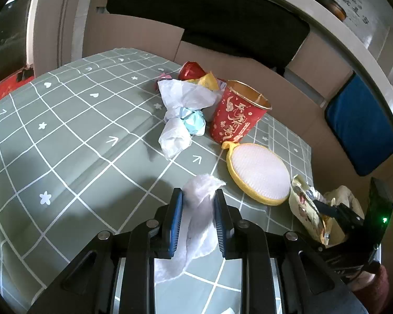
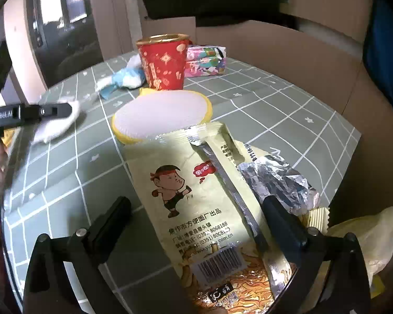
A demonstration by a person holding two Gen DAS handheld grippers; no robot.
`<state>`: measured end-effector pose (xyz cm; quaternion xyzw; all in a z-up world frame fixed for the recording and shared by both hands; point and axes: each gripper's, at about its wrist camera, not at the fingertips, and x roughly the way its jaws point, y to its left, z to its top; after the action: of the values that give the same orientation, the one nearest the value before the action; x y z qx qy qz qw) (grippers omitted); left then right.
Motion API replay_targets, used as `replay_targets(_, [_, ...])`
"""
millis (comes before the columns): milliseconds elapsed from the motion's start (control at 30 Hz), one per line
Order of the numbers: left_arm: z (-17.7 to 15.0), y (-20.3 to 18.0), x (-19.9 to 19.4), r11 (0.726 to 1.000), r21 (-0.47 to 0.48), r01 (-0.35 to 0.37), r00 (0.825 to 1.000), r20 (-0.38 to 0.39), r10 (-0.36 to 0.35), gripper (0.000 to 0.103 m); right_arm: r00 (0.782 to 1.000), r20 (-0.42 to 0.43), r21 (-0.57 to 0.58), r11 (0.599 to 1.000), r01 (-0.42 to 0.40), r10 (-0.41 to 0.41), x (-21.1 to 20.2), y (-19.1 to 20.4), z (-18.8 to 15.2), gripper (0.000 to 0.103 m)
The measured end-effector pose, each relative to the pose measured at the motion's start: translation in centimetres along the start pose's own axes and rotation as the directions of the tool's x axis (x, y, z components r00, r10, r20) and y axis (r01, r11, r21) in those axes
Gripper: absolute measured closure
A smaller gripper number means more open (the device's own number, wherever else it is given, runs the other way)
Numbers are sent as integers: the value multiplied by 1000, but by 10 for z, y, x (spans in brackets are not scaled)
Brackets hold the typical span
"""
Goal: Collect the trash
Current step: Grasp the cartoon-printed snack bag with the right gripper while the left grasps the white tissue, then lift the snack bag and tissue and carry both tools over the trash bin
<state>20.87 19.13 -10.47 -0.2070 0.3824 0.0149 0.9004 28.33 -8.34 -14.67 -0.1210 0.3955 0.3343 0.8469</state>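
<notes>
My left gripper [image 1: 198,193] is shut on a crumpled white tissue [image 1: 200,209], which hangs between its blue pads just above the green checked tablecloth [image 1: 65,136]. In the right wrist view that tissue [image 2: 56,128] shows at the left edge. My right gripper [image 2: 196,202] stands open wide over a cream instant-noodle wrapper [image 2: 186,183] with a cartoon boy on it. The wrapper lies between the fingers, with its torn silver foil [image 2: 275,180] against the right finger; the left finger is apart from it. In the left wrist view the wrapper [image 1: 302,209] is at the table's right edge.
A red paper cup [image 1: 235,115] stands upright beside a yellow-rimmed round pad [image 1: 259,172]. Behind lie a crumpled white bag [image 1: 182,96], a blue-white wad [image 1: 195,121], a red wrapper [image 1: 191,69] and a pink tissue pack [image 2: 205,61]. A yellowish plastic bag [image 2: 380,235] hangs off the table's right edge.
</notes>
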Motion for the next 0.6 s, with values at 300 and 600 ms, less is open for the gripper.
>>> replay_targets(300, [0,-5,-9,1000,11,-1,999,34,0,79,998,56,68,997,34,-38,-21,-4,6,69])
replay_targets(600, [5,-46,-46,990,139,-10,985,174,-14,79,980,195,93,996,18,-36,-80,15,20,72])
